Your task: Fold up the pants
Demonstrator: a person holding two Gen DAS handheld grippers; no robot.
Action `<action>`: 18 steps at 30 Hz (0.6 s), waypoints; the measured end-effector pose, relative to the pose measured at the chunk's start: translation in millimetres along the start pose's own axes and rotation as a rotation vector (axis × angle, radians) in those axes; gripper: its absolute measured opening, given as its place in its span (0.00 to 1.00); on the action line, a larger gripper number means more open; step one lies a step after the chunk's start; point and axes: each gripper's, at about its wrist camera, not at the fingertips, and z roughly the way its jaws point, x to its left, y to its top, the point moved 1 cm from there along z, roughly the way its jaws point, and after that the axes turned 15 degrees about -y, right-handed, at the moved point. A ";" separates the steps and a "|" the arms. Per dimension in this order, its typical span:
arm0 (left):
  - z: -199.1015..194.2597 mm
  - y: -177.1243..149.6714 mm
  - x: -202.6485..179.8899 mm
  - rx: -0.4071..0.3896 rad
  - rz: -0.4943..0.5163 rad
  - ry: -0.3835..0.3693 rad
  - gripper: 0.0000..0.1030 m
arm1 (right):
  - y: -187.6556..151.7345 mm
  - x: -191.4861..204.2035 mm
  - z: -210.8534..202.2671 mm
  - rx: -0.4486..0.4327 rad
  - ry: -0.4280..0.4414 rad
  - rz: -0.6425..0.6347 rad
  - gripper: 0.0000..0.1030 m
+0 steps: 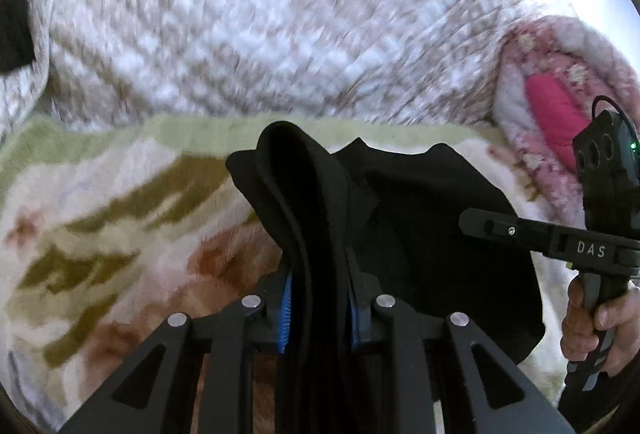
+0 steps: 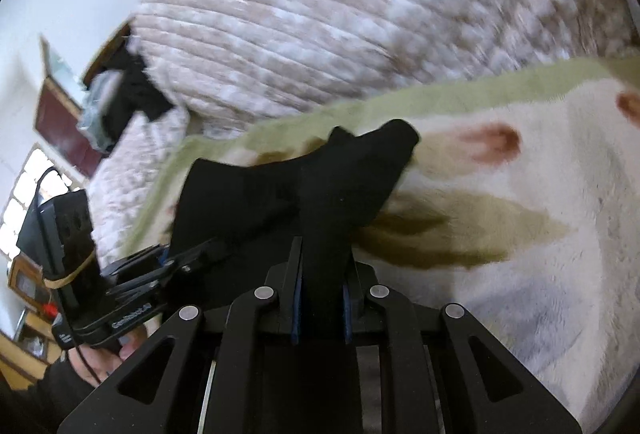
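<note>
The black pants (image 1: 420, 218) hang lifted above a floral blanket (image 1: 120, 218). My left gripper (image 1: 320, 274) is shut on a thick bunched fold of the pants between its blue pads. My right gripper (image 2: 322, 258) is shut on another part of the pants (image 2: 332, 174), which rise in a peak in front of it. The cloth stretches between the two grippers. The right gripper also shows at the right edge of the left wrist view (image 1: 472, 224), and the left gripper at the lower left of the right wrist view (image 2: 168, 258). Both views are motion-blurred.
A cream blanket with green and brown flowers and a green border (image 2: 500, 218) covers the bed. A bulky beige and white quilt (image 1: 260, 14) is heaped behind it. A pink padded garment (image 1: 552, 106) lies at the right. Furniture and a window (image 2: 44, 162) stand to the left.
</note>
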 end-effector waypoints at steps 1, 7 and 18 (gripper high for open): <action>7.3 -2.4 6.4 0.019 -0.011 0.006 0.26 | -0.8 -5.4 9.6 0.022 -0.018 -0.001 0.15; 6.3 -9.7 31.6 0.023 -0.097 -0.011 0.39 | 2.2 -33.2 11.6 0.019 -0.096 0.049 0.36; -38.5 -21.0 -17.7 -0.086 -0.008 0.111 0.39 | -24.1 18.7 -47.2 -0.146 -0.197 -0.121 0.36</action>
